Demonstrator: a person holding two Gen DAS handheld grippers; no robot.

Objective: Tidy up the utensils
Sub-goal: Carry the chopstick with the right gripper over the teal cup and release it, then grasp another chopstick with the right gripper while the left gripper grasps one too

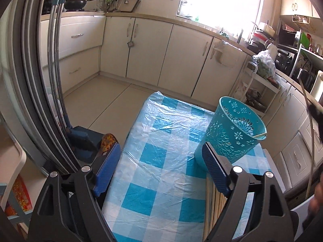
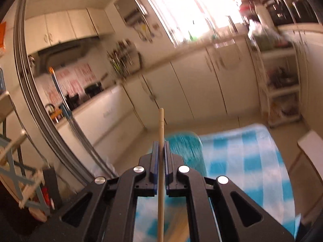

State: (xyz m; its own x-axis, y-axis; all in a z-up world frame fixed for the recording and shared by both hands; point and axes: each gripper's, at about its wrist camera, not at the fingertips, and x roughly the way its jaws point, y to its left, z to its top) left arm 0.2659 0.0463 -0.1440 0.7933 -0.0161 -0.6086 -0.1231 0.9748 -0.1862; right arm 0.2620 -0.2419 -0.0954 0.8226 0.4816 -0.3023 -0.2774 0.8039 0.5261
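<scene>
In the left wrist view, a mop [image 1: 54,60] with steel poles leans at the far left against a curved dark door frame, its blue base on the floor. The left gripper [image 1: 159,161] has its jaws spread wide and released, with nothing between the blue pads [image 1: 107,167]; the left pad hangs past the edge of the worktop [image 1: 153,133], which is covered in a blue-and-white checked plastic cloth. Just behind the right pad stands a teal plastic utensil basket [image 1: 232,133] with a cut-out flower pattern, tilted toward the right, with the tip of one pale chopstick showing at its rim. Below the right pad, a bundle of wooden chopsticks [image 1: 214,205] lies on the cloth near the right edge of the worktop, partly hidden by the gripper's black frame. At the far right edge a thin pale stick curves down through the frame, next to a blurred dark shape.

In the right wrist view, which is blurred, the right gripper [image 2: 161,151] has its jaws clenched on a single wooden chopstick [image 2: 161,125], which stands upright between the pads, running above and below them. Just to the right and beyond the jaws is the teal basket [image 2: 185,147], on the checked worktop [image 2: 242,161]. White kitchen cabinets [image 2: 191,84] line the far wall beneath a bright window.
</scene>
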